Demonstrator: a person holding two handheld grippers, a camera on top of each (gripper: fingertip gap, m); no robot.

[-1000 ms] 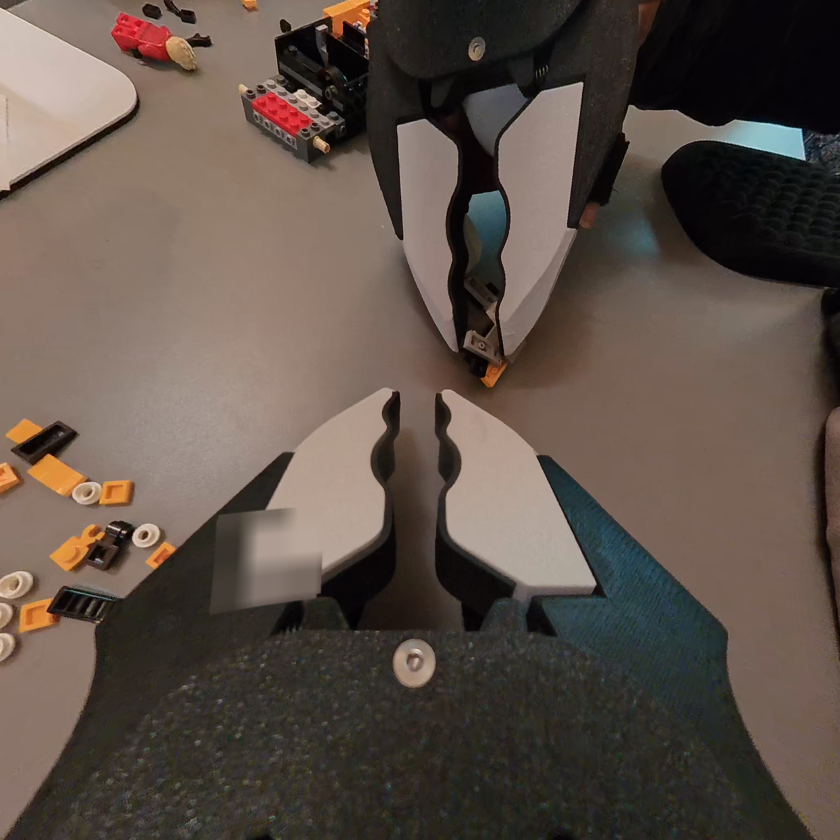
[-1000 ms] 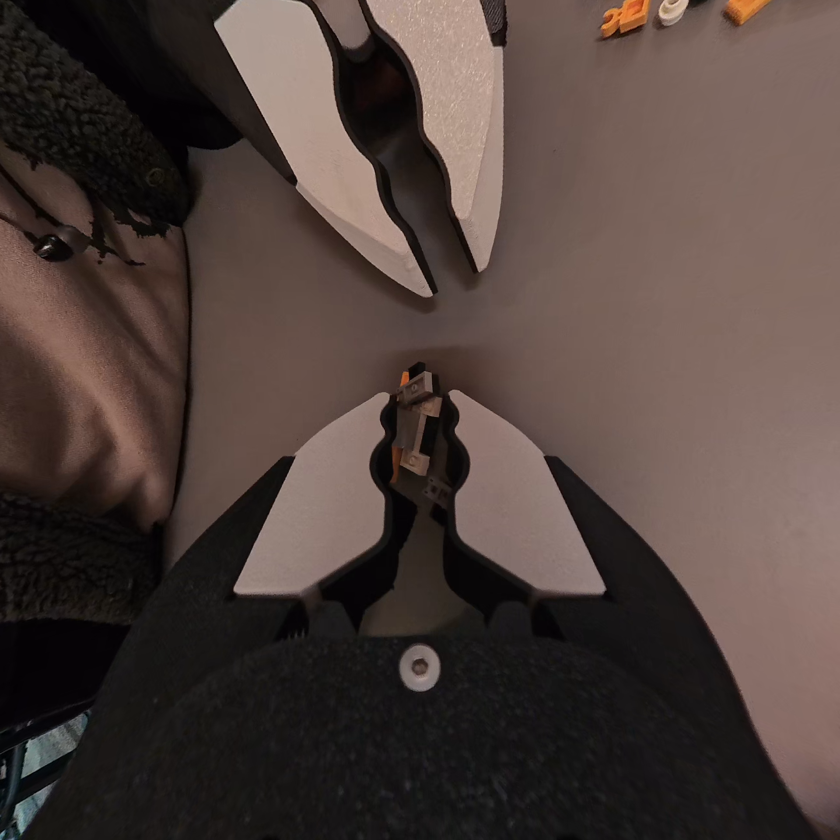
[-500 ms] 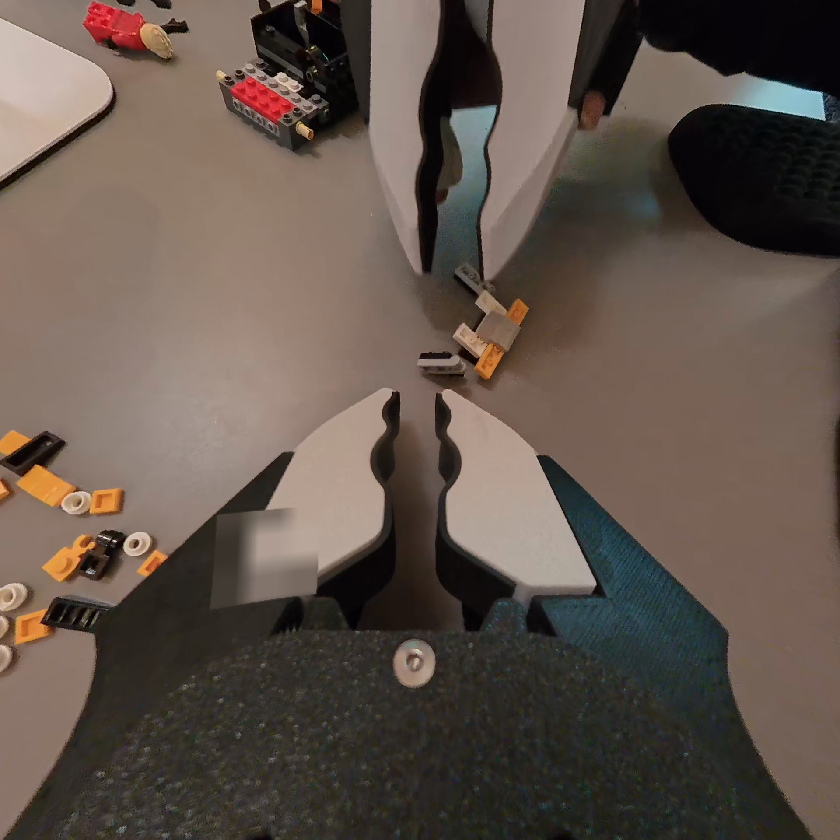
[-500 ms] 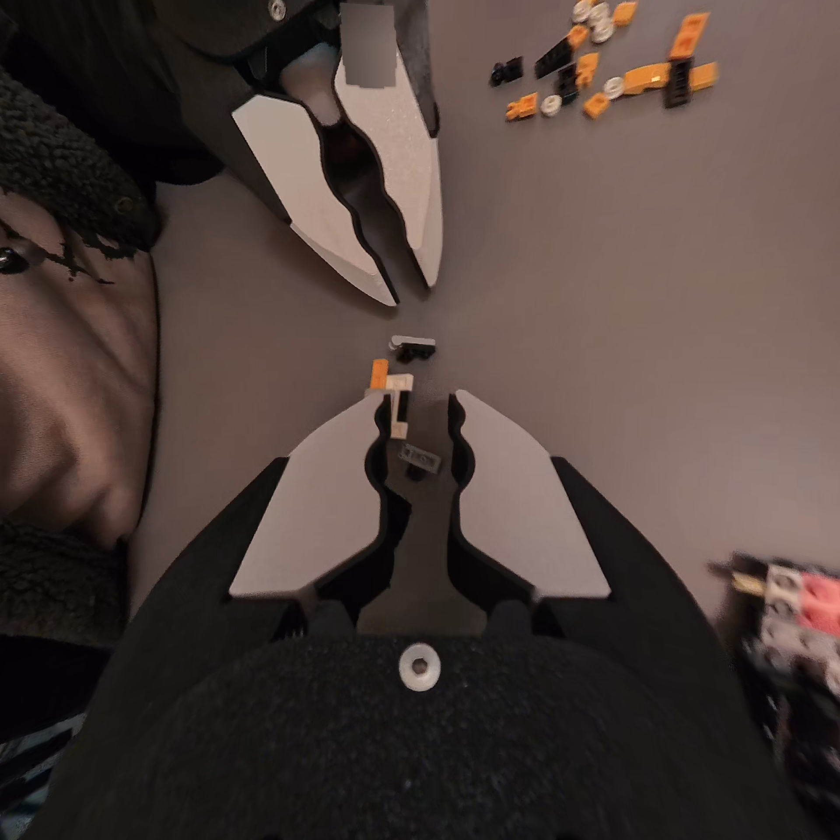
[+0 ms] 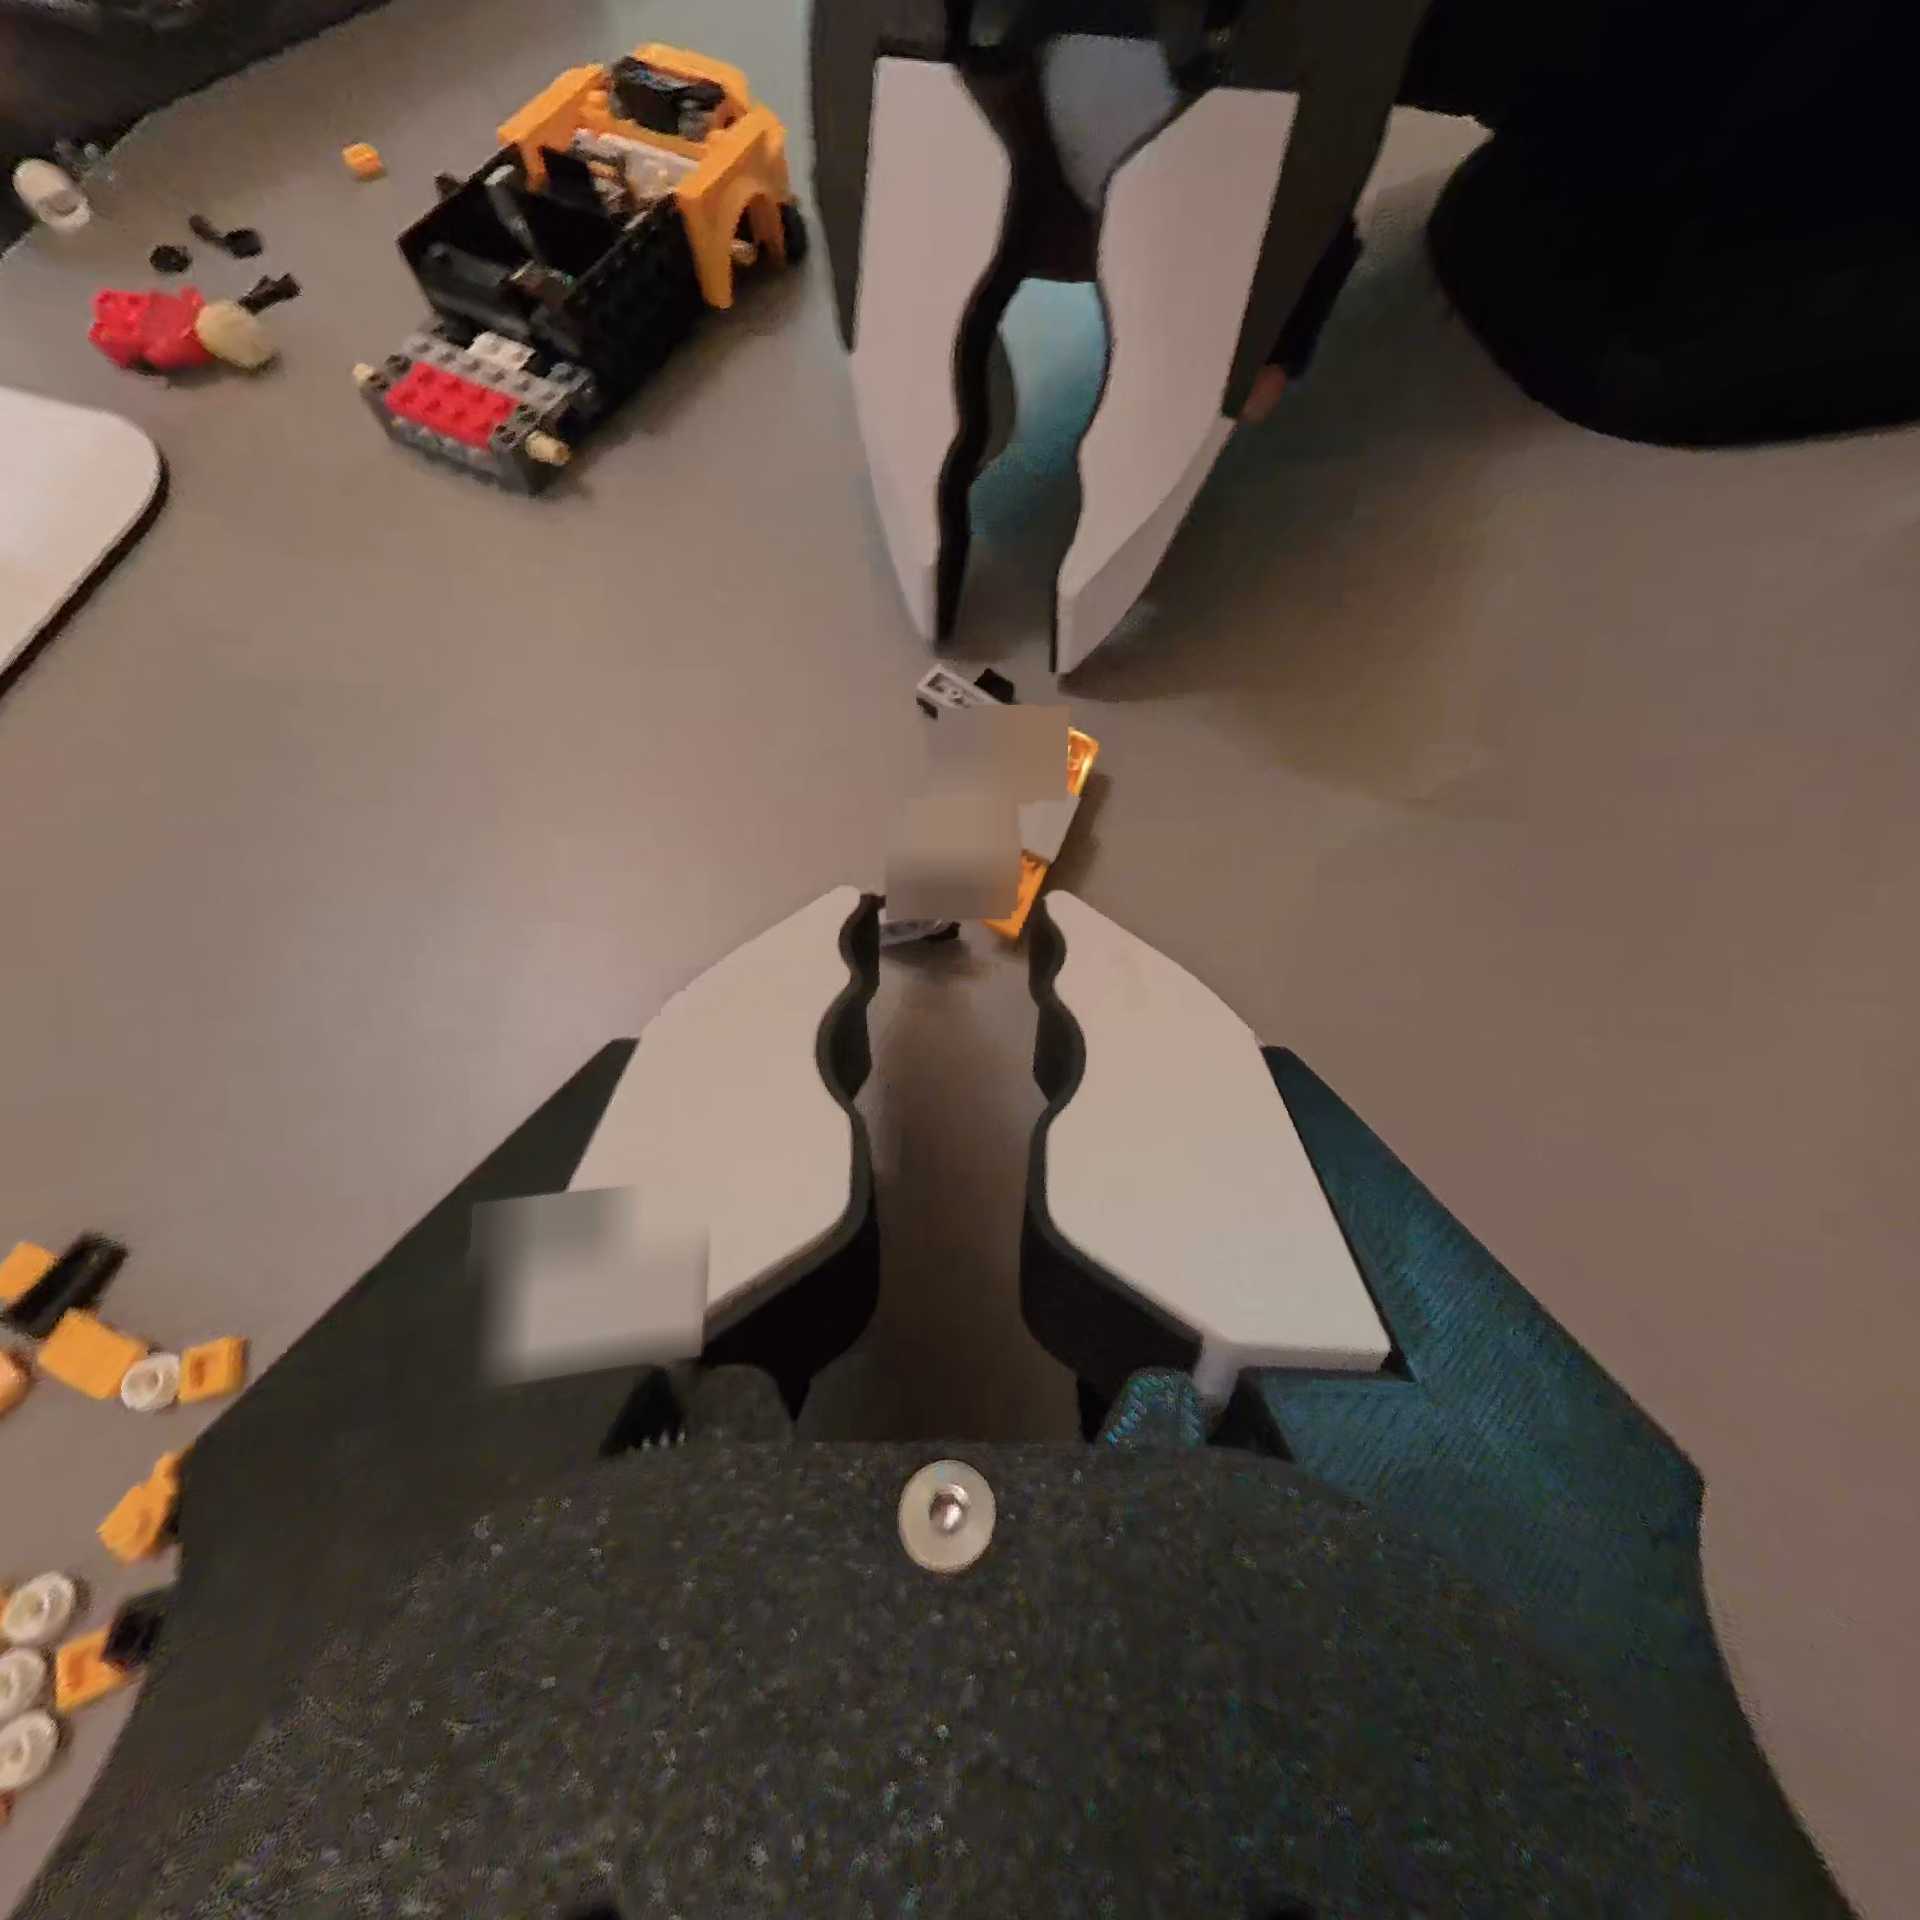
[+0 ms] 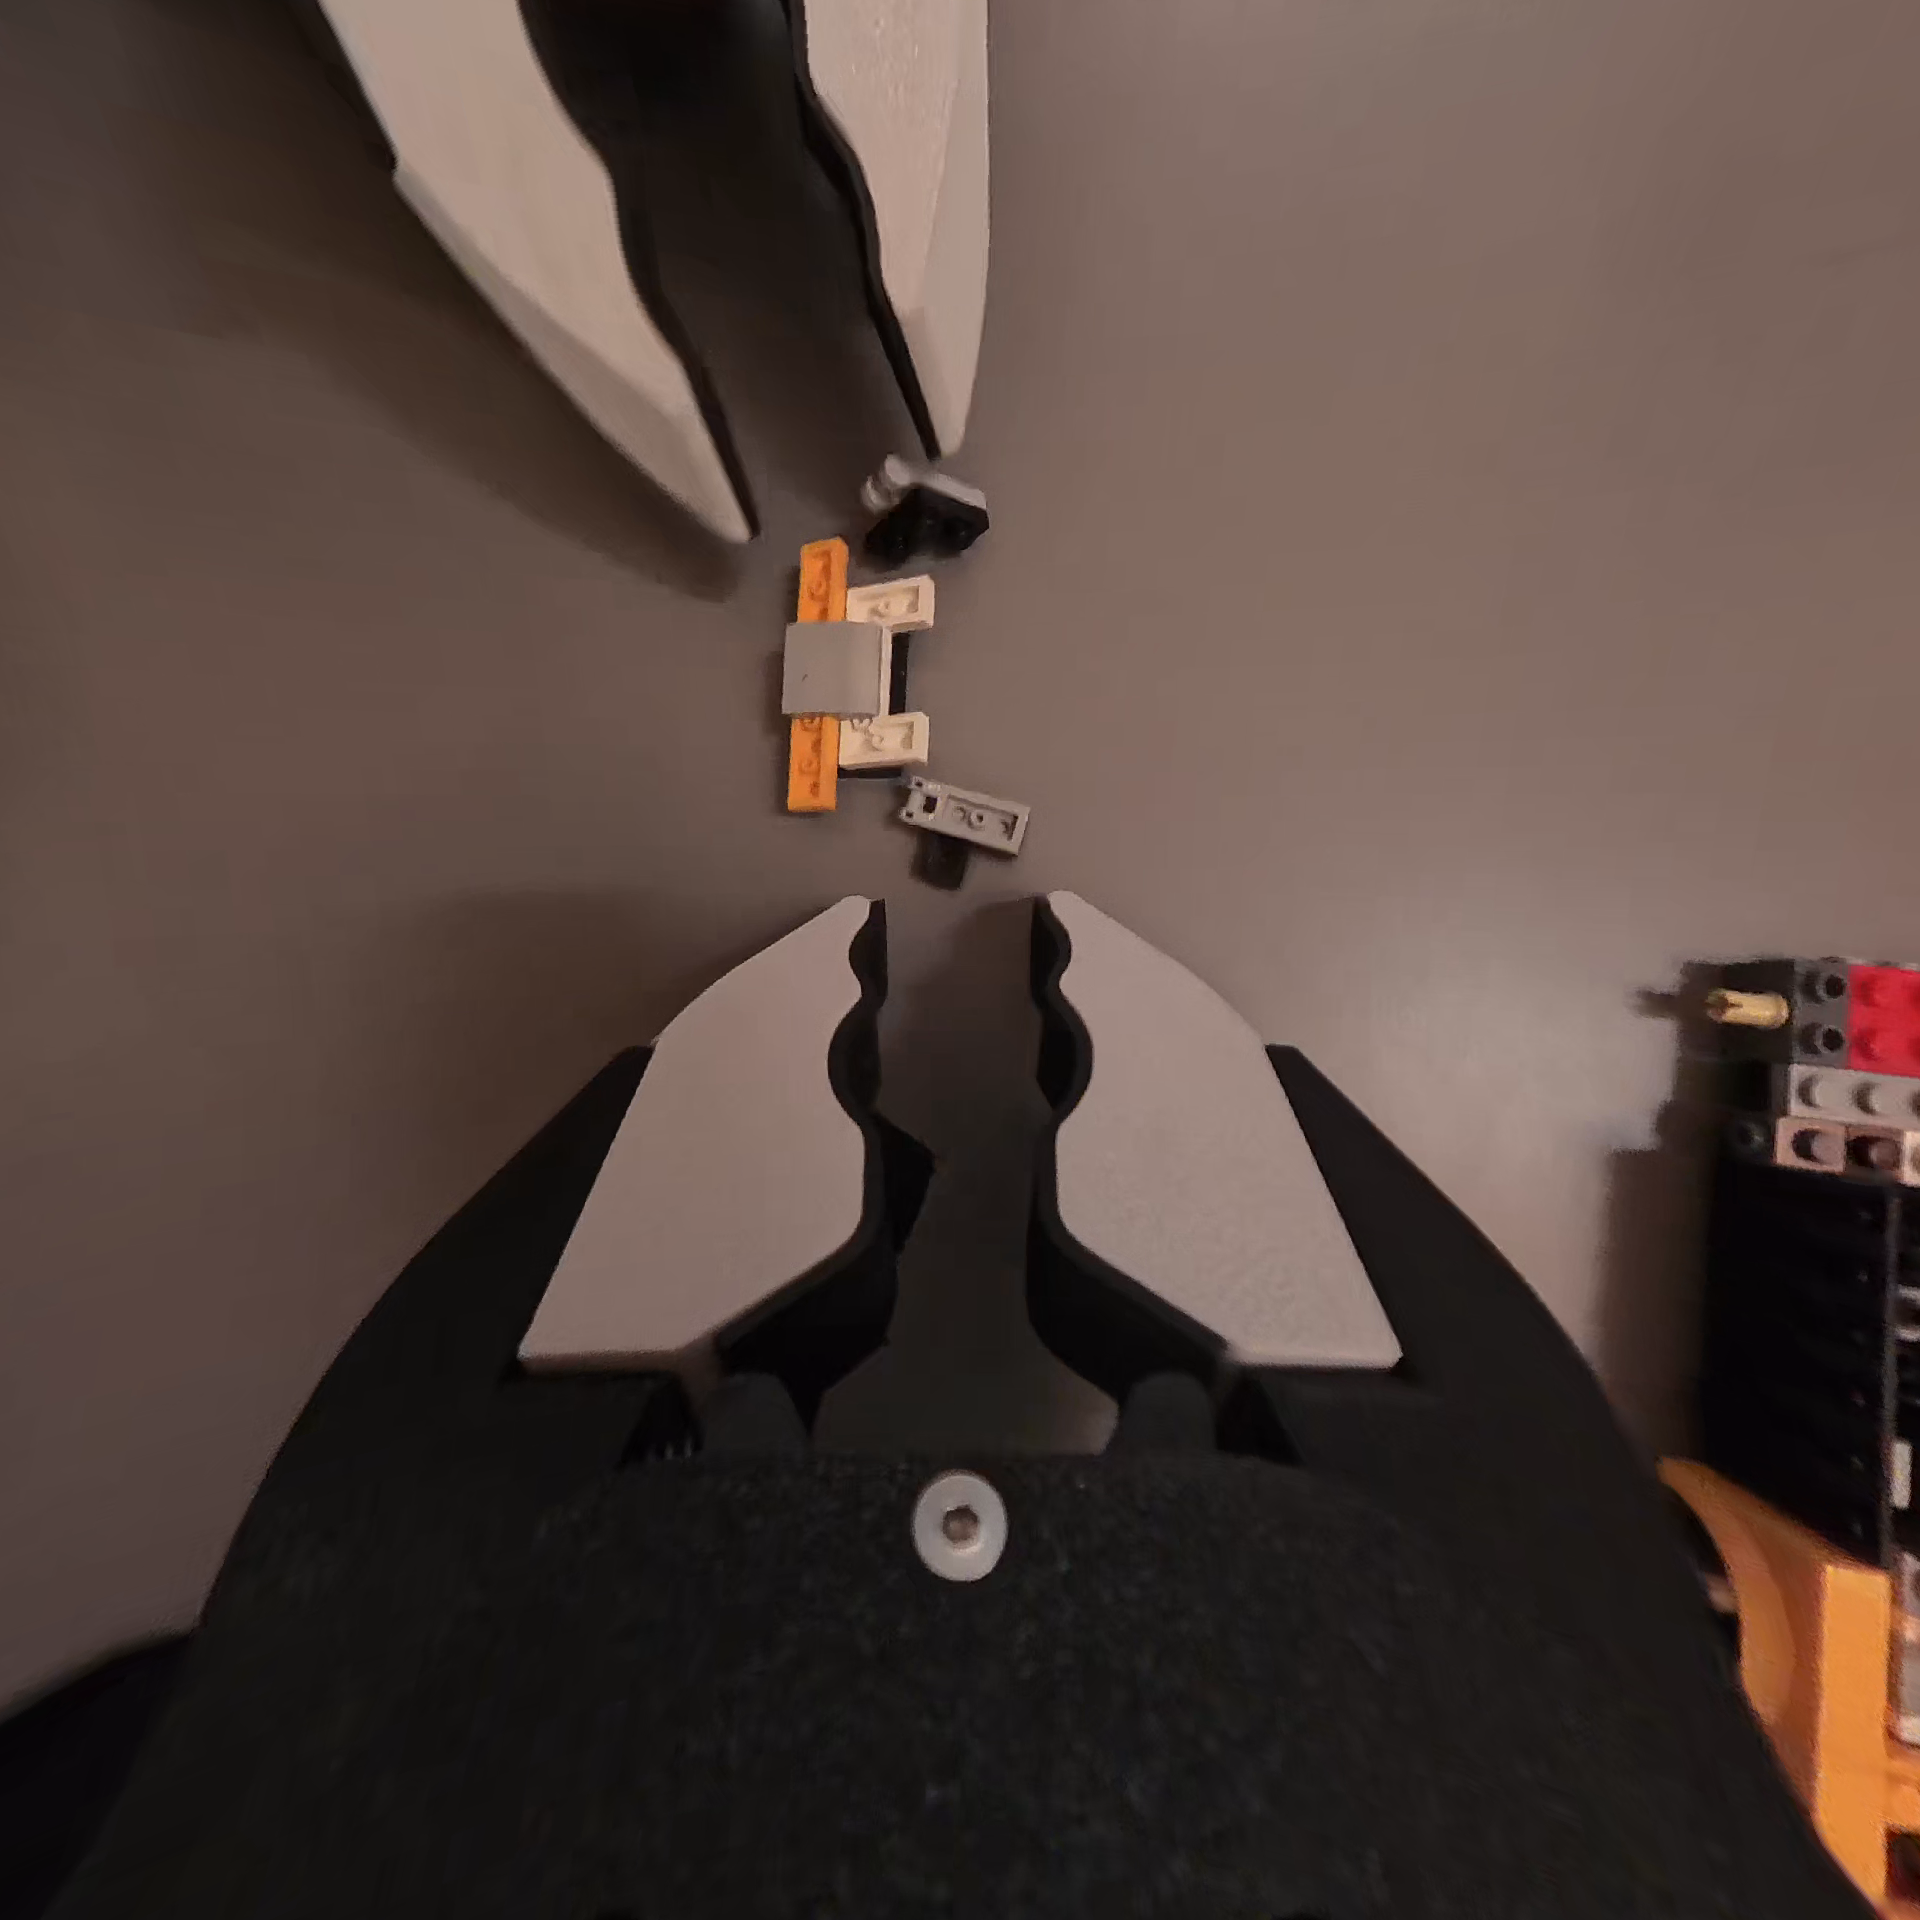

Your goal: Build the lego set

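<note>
While both grippers stand empty, the small assembly (image 6: 852, 675) of orange, white and grey lego lies flat on the grey table (image 6: 1455, 520), between their tips. A grey-and-black piece (image 6: 961, 821) lies just beside it, nearer the right gripper (image 6: 958, 909), whose fingers are parted and point at it from just short. A second black-and-grey piece (image 6: 925, 509) lies at the far end, touching or nearly touching one fingertip of the left gripper (image 5: 951, 904), also spread, its tips low at the table. In the left view mosaic patches cover most of the assembly. The half-built car (image 5: 592, 270) stands well apart, cut off and blurred in the right view. Loose pieces (image 5: 114, 1361) lie at the left view's edge.
</note>
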